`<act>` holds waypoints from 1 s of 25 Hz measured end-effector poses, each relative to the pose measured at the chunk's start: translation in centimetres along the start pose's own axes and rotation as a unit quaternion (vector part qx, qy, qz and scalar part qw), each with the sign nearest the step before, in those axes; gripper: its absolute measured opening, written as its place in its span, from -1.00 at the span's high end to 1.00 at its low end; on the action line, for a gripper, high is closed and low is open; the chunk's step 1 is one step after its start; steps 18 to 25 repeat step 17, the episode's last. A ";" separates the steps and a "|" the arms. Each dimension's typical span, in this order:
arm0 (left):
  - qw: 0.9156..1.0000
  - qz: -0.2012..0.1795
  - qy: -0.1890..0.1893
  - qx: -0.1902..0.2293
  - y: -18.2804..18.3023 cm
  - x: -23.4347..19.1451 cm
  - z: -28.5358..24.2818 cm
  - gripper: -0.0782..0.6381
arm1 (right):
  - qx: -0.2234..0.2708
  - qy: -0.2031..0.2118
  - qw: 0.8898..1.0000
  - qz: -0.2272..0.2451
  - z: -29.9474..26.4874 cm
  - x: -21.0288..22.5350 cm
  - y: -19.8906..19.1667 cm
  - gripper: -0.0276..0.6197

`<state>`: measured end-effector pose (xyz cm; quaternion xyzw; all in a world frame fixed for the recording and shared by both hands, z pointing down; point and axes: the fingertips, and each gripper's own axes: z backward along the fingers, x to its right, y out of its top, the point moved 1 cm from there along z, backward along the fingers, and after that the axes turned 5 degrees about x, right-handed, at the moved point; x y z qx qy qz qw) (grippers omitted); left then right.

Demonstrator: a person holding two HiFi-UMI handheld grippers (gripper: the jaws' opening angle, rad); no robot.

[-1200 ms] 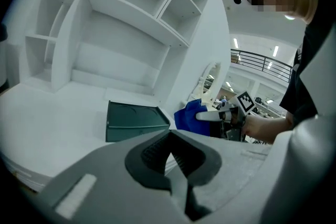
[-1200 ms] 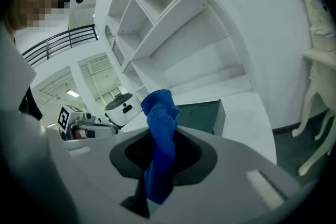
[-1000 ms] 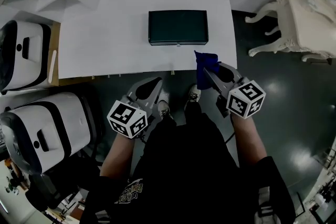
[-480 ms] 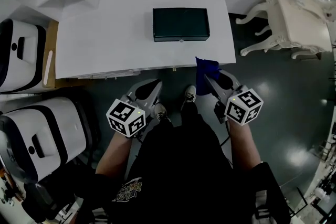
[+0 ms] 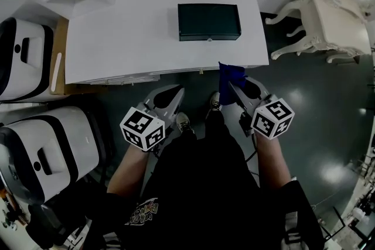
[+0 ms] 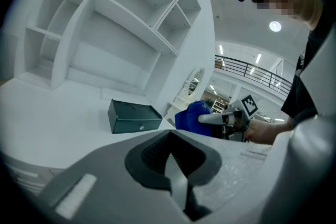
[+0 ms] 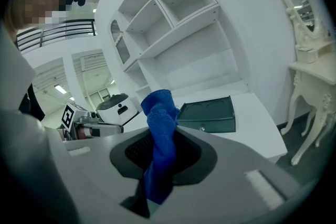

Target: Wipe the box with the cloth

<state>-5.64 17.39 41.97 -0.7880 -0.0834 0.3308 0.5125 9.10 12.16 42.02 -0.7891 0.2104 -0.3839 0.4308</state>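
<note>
Here, your right gripper (image 5: 233, 88) had its fingers clamped on the blue cloth (image 5: 230, 73), which rose in a bunched fold from between them and stuck out past their tips. The dark green box (image 5: 209, 21) lay closed on the white table (image 5: 117, 44), ahead of those fingertips and slightly to their left. It was clear of the cloth, with its small front clasp turned toward you. Your left gripper (image 5: 170, 95) had its fingers pressed together with nothing between them, and the box sat ahead of them and off to their right. Both pairs of fingers were short of the table's near edge, over the dark floor (image 5: 304, 102), and in the head view the cloth's top just reached that edge. An ornate white side table (image 5: 337, 3) stood well to the right of your right fingers. Two white machines (image 5: 26, 61) stood well to the left of your left ones.
</note>
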 end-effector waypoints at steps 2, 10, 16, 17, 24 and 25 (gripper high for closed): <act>1.000 -0.011 -0.004 0.005 0.5 0.2 0.0 0.78 | 0.000 0.001 1.000 0.000 -0.3 -0.4 -0.2 0.61; 1.000 -0.012 0.003 -0.004 -0.6 -0.1 2.4 0.78 | -0.001 0.008 1.000 0.002 -0.8 -1.8 -0.7 0.61; 1.000 -0.003 0.012 -0.008 -1.4 -0.4 3.9 0.78 | -0.003 0.010 1.000 0.001 -0.7 -2.6 -1.1 0.61; 1.000 -0.003 0.012 -0.008 -1.4 -0.3 4.1 0.78 | -0.003 0.011 1.000 0.001 -0.7 -2.7 -1.2 0.61; 1.000 -0.003 0.012 -0.008 -1.4 -0.3 4.1 0.78 | -0.003 0.011 1.000 0.001 -0.7 -2.7 -1.2 0.61; 1.000 -0.003 0.012 -0.008 -1.4 -0.3 4.1 0.78 | -0.003 0.011 1.000 0.001 -0.7 -2.7 -1.2 0.61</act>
